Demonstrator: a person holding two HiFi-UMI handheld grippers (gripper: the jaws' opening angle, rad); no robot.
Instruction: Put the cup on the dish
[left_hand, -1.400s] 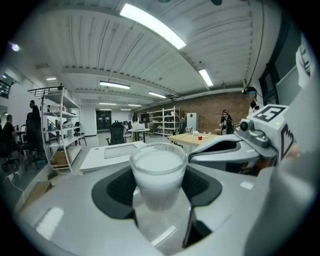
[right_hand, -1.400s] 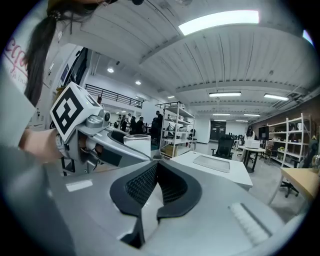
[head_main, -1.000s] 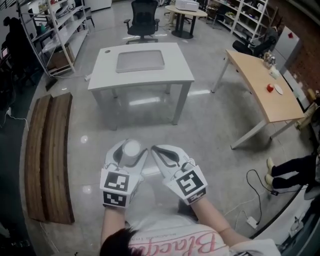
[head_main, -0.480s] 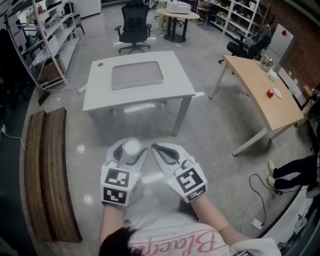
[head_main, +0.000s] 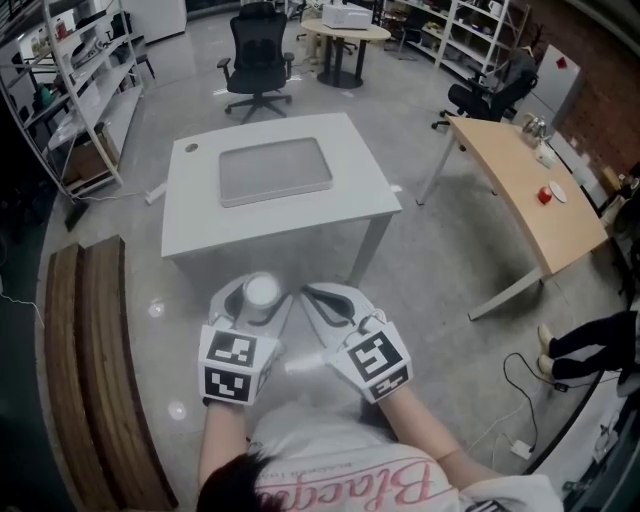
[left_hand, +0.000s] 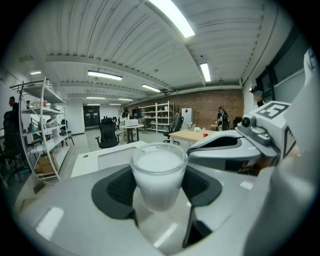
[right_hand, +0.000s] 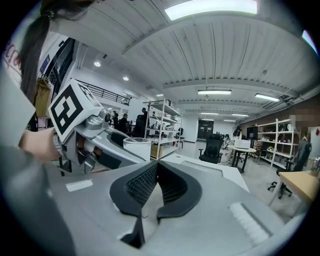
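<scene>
A frosted white cup (head_main: 262, 293) stands upright between the pads of my left gripper (head_main: 258, 287), which is shut on it; in the left gripper view the cup (left_hand: 158, 177) fills the gap in my left gripper (left_hand: 158, 187). Close beside it, my right gripper (head_main: 312, 297) is shut with nothing in it, its pads meeting in the right gripper view (right_hand: 156, 182), where the cup (right_hand: 137, 146) shows at the left. A flat grey dish (head_main: 275, 170) lies on the white table (head_main: 350, 205) ahead. Both grippers hang over the floor, short of that table.
A wooden bench (head_main: 85, 330) runs along the left. A long wooden table (head_main: 520, 170) with small items stands at the right. An office chair (head_main: 257, 55) is behind the white table, shelves (head_main: 70, 70) are at the far left, and cables (head_main: 520, 400) lie on the floor at the right.
The white table has come nearer in the head view as the person walks toward it. Both grippers keep their pose, the cup still held in the left.
</scene>
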